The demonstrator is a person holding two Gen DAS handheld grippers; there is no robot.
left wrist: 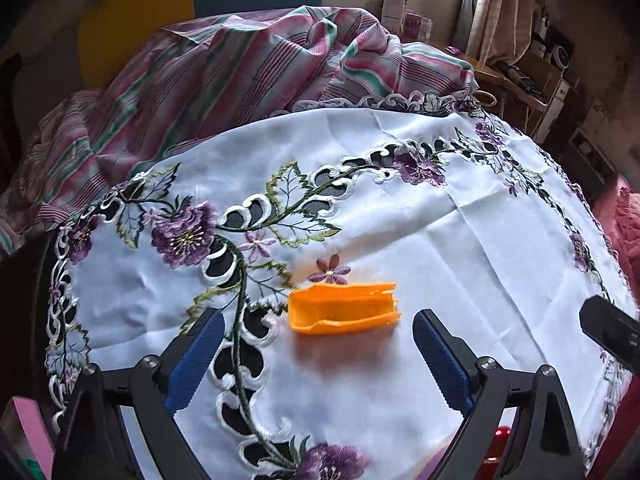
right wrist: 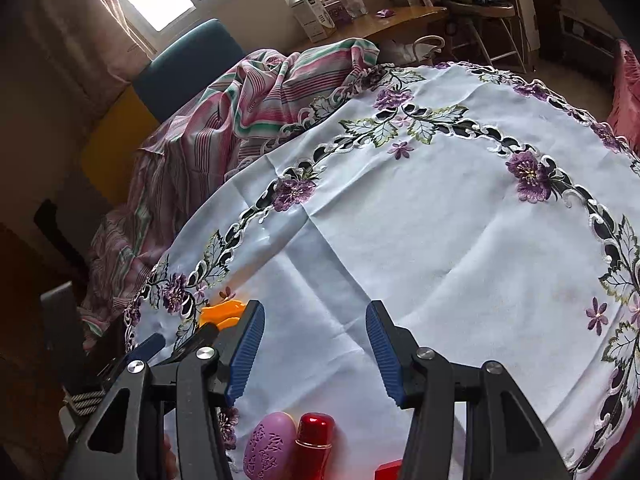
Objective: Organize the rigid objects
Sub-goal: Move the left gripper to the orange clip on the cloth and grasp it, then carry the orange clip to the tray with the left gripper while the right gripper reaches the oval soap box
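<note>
An orange plastic piece (left wrist: pixel 344 308) lies on its side on the white embroidered tablecloth (left wrist: pixel 480 220). My left gripper (left wrist: pixel 318 316) hovers just before it, open wide, its blue fingers (left wrist: pixel 196 356) apart on either side and not touching the piece. The right wrist view shows the same orange piece (right wrist: pixel 222 310) at the left, partly hidden behind my right gripper's left finger (right wrist: pixel 244 352). My right gripper (right wrist: pixel 316 308) is open over bare cloth with nothing between its pads. Below it lie a purple oval bar (right wrist: pixel 270 446) and a shiny red cylinder (right wrist: pixel 316 436).
A crumpled pink, green and white striped cloth (left wrist: pixel 240 80) covers the table's far side. A pink box (left wrist: pixel 24 428) sits at the near left edge. A wooden desk with boxes (right wrist: pixel 320 16) stands behind. A red corner (right wrist: pixel 388 470) shows at the bottom of the right wrist view.
</note>
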